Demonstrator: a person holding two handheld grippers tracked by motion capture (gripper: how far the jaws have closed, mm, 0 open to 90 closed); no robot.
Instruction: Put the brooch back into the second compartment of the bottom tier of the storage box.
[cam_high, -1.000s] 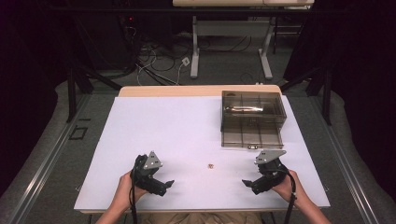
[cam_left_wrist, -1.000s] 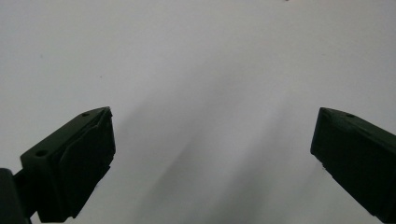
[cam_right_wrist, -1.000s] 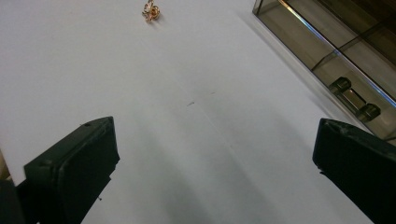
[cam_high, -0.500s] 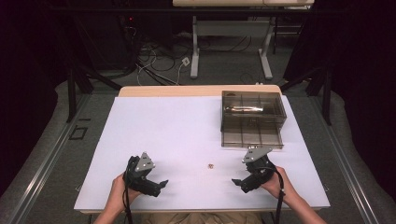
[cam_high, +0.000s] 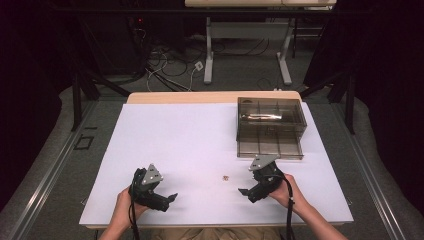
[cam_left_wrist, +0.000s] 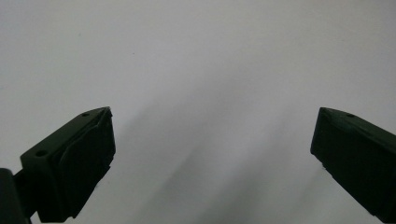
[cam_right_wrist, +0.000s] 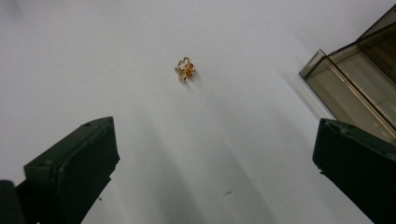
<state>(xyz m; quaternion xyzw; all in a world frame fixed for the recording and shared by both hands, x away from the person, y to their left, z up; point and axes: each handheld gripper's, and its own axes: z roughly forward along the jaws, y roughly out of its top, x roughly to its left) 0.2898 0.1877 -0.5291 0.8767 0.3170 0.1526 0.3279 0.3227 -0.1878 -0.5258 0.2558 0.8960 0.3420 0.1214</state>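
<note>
A tiny gold openwork charm (cam_right_wrist: 186, 68), perhaps flower-shaped, lies ahead of the right gripper (cam_right_wrist: 212, 154), whose jaws stand wide apart, as do the left gripper (cam_left_wrist: 212, 154) jaws; light, delicate, best pinched across its edges

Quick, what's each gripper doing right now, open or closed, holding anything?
Left gripper: open, empty.
Right gripper: open, empty, facing the gold charm.

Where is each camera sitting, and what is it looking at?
High view: above the person's side, looking down at the white table, forearms, both hand-held grippers.
Left gripper view: on the left hand-held gripper, facing bare table, open jaws.
Right gripper view: on the right hand-held gripper, facing the gold charm.
Shared: charm, smoky compartment box.
</note>
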